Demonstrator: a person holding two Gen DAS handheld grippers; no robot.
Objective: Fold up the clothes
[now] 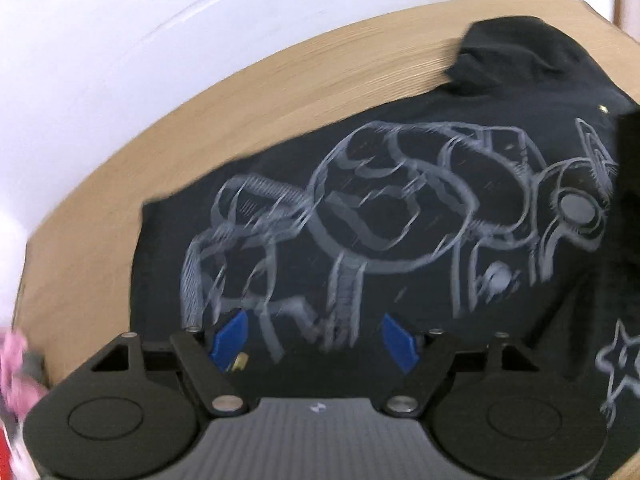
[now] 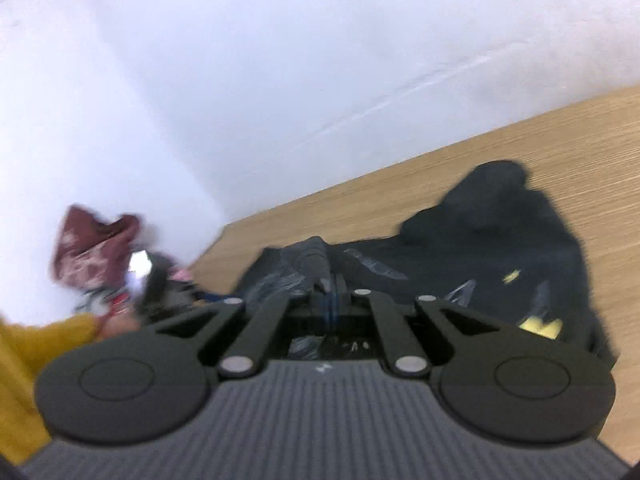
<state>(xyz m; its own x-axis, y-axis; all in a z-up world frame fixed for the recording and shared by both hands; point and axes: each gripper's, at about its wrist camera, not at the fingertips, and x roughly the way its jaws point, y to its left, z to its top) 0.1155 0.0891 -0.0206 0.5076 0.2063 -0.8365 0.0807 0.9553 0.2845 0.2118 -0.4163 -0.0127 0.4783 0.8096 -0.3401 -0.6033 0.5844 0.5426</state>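
Right claw [image 2: 330,300] pinches the black shirt [image 2: 500,248] on the wooden table [image 2: 520,152].

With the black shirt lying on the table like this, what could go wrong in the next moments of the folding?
1. The right gripper has its jaws shut on a bunched bit of the black shirt; pulling there may drag and wrinkle the whole garment.
2. The left gripper hovers open over the print, holding nothing, so the shirt is not pinned and may slide on the wooden table.
3. The sleeve lies crumpled and may get folded in unevenly.
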